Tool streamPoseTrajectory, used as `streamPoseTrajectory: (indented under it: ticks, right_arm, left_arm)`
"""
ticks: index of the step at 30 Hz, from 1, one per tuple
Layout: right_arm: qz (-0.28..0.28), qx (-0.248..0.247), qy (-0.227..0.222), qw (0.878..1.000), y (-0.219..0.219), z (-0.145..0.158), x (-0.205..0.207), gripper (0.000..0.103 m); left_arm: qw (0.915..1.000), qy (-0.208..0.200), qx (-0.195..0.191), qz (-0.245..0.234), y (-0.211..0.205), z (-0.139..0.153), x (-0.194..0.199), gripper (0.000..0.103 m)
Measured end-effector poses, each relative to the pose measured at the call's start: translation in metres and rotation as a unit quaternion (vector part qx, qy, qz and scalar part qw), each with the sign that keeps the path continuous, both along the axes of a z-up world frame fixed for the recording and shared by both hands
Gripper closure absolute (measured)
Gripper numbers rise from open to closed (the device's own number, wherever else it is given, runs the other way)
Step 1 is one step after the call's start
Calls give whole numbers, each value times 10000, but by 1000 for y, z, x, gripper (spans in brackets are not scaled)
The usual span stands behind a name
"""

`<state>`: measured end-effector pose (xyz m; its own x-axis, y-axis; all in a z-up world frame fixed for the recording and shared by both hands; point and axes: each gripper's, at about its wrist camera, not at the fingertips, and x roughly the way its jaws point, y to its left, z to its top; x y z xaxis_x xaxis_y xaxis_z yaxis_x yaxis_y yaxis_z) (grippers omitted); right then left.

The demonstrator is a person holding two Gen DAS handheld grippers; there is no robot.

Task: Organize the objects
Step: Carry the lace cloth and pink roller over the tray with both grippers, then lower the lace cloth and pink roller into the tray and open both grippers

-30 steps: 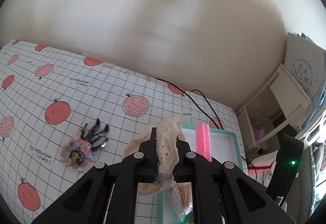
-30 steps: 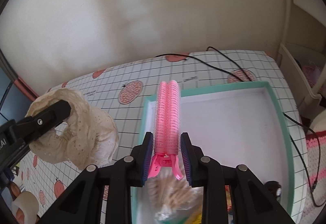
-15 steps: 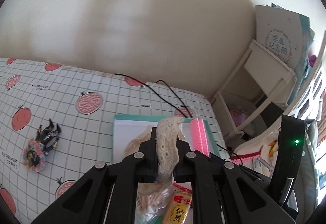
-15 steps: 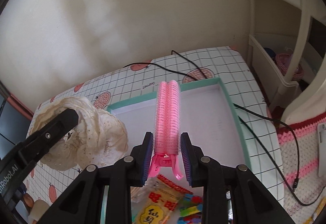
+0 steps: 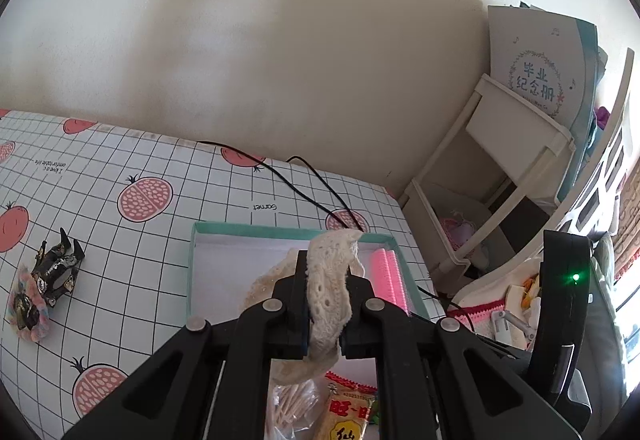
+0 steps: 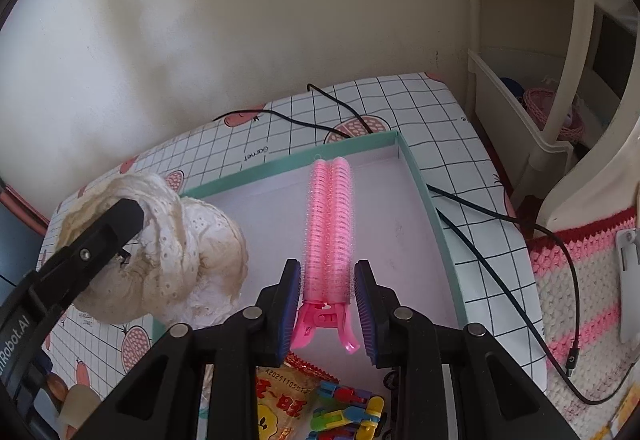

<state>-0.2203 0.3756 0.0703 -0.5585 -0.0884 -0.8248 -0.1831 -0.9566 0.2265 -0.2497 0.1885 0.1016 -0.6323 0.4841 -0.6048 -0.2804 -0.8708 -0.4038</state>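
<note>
While left gripper (image 5: 325, 304) clamped cream lace scrunchie (image 6: 172, 248), right gripper (image 6: 327, 304) gripped pink roller clip (image 6: 329, 224) above teal tray (image 6: 424, 195).

Occluded and cropped items inside the tray.
Snack packet (image 6: 280, 406) and toy blocks (image 6: 348, 416) cut off by bottom edge; cotton swabs (image 5: 290, 406) blurred.

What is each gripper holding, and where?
Left gripper pinches the cream lace scrunchie across its band; right gripper grips the pink hair-roller clip near its hinge end.

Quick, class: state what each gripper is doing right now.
Left gripper: shut on the cream lace scrunchie.
Right gripper: shut on the pink hair roller clip.
</note>
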Motion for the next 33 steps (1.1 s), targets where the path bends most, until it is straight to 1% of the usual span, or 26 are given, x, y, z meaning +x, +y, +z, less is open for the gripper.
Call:
streamPoseTrajectory:
  ticks: [7,11,17,21,28,33]
  right_arm:
    - [2,22,-132,9999,0,-15,-1,74]
    - [0,17,-194,9998,-1,-17,-4,74]
    - [-6,52,-300,9995,-2,-20,-8,74]
    - [11,60,-348,9994,-3,-25,-8,74]
    - [14,90,-361,9993,-4,-25,-9,74]
    - [5,85,-372,9993,-4,-26,-9,72]
  left_arm:
    - [9991,-371,31,198,-10,-26,-10,93]
    - [9979,-566,-141,274,-10,-36,-13,93]
    - [9948,-780,-532,375,-8,-47,-16,92]
    - [9930,-915,-619,409,-10,-55,-17,92]
    - [9907,-1086,-678,452,-11,-65,-19,92]
    - [9907,-1088,-701,424,-11,-64,-17,91]
